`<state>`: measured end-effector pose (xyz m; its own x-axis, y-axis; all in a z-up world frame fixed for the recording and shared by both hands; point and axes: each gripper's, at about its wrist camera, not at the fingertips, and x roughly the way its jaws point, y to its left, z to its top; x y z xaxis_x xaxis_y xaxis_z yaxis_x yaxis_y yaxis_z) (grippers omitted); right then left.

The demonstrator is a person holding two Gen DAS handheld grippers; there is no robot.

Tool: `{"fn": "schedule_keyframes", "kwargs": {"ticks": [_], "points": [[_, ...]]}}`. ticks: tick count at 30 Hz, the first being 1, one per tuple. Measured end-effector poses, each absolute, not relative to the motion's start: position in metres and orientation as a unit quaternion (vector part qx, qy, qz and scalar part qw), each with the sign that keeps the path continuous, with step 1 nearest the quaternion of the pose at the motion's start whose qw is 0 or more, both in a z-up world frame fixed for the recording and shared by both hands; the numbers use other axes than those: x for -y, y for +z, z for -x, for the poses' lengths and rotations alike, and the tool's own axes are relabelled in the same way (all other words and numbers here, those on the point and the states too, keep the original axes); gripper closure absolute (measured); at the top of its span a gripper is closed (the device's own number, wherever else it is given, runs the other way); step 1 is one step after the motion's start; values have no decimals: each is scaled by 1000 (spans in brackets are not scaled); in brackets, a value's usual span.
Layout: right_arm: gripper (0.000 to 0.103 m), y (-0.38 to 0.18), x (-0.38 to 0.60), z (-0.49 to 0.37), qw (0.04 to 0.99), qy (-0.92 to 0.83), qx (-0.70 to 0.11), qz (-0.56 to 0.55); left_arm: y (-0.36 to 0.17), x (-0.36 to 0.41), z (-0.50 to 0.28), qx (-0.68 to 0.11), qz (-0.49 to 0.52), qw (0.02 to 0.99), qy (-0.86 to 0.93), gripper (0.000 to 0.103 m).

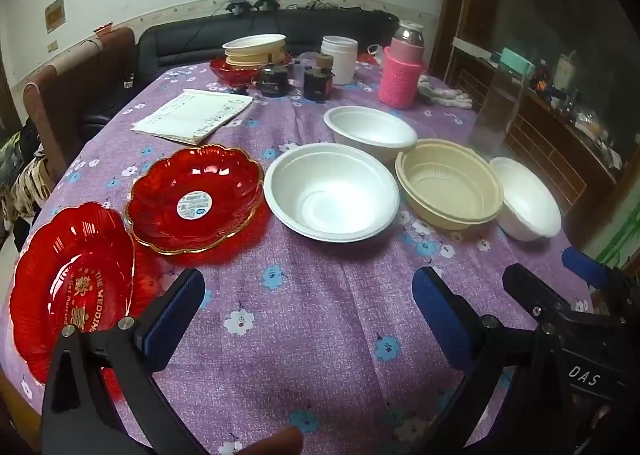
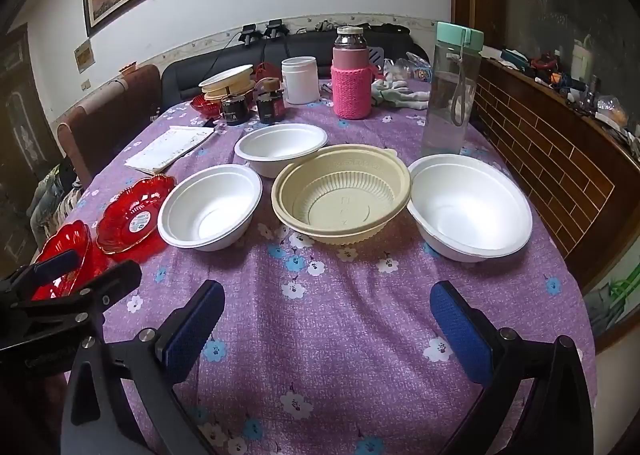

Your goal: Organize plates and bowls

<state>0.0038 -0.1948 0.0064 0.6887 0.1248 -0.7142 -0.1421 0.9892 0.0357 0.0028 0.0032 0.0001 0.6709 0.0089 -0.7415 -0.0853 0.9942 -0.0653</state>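
Around the beige bowl on the purple-clothed desk, every dish sits mouth-up: one white bowl touching its right rim, another just left, a third behind. Farther left of it lie the gold-rimmed red plate and the lettered red plate, near the desk edge. Left claw and right claw both hang released, empty, nearer the camera than the beige bowl.

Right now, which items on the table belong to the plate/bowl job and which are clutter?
Job:
red plates
white bowls
beige bowl

Clutter:
pink-sleeved bottle
clear bottle
white jar
dark jars
papers
gloves
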Motion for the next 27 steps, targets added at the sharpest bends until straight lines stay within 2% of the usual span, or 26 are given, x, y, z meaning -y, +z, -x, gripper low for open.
{"fn": "schedule_keyframes", "kwargs": {"ticks": [6,27], "points": [[0,1,192,-5,920,74,-384,9,2,-9,7,-388,55,920,27,0],[0,1,186,-7,919,74,-386,4,-3,-9,3,-400,44,915,40,0]]}}
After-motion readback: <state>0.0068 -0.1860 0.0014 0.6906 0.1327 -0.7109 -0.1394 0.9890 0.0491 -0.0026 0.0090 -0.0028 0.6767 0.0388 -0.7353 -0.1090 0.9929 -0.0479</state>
